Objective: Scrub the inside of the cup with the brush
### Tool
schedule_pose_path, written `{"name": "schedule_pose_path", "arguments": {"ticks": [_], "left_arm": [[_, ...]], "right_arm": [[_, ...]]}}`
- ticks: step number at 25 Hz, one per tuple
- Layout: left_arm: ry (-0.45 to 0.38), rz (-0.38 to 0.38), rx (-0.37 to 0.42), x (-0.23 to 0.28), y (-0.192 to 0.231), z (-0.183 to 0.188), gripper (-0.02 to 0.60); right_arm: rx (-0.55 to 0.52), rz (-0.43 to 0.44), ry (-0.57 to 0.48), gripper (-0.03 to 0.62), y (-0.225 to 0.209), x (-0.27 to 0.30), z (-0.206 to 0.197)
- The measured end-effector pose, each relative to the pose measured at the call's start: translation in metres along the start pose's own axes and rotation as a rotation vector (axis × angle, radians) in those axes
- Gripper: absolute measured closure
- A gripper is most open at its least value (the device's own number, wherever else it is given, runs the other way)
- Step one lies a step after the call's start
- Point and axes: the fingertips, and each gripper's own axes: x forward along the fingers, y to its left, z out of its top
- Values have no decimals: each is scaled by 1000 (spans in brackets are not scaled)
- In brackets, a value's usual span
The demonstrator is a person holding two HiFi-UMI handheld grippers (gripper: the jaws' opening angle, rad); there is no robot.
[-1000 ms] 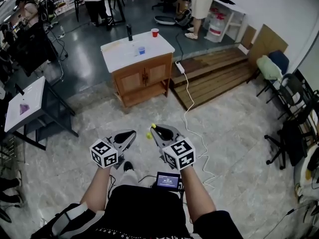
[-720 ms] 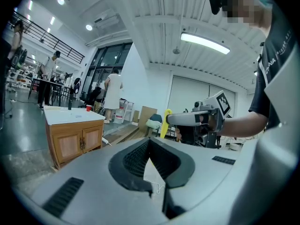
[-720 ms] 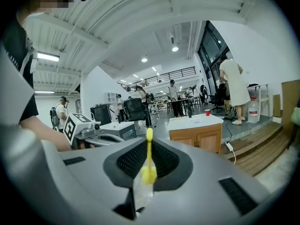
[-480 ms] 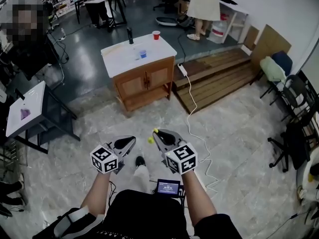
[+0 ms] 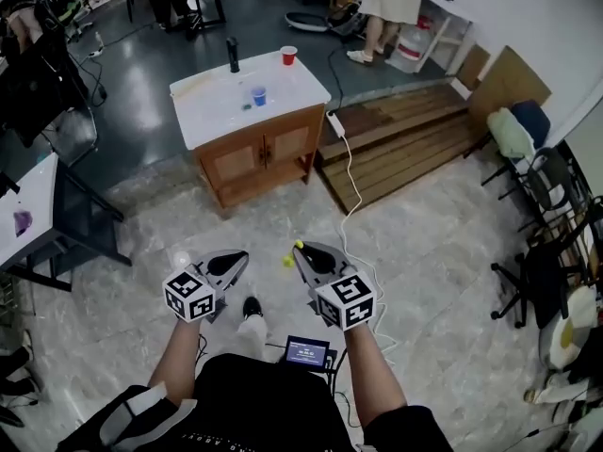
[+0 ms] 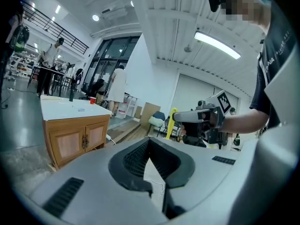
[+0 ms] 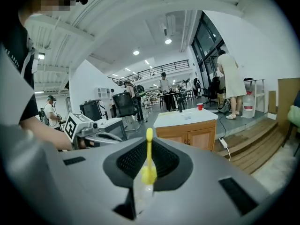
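Right gripper [image 5: 301, 251] clenched on the yellow brush [image 7: 149, 167], left gripper [image 5: 237, 259] clamped shut and empty, blue cup [image 5: 258, 95] on the cabinet top [image 5: 212, 106] far off at 12 o'clock, so best approach squarely and open the left jaws to steady the cup first.

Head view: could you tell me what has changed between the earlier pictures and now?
The person has walked toward the cabinet, now nearer and further left. Nothing was grabbed or released: the right claw stays shut on the brush, the left claw stays shut and empty, and the blue cup and red cup stay on it.
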Motion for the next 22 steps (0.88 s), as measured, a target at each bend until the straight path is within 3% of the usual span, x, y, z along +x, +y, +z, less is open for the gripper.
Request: {"name": "schedule_pose_path", "arguments": {"ticks": [11, 22], "left_arm": [[35, -37, 7, 33, 122, 33, 578], [68, -120, 19, 64, 163, 48, 578]], "right_arm": [[-10, -40, 34, 554, -46, 120, 55], [34, -119, 24, 554, -85, 158, 76]]}}
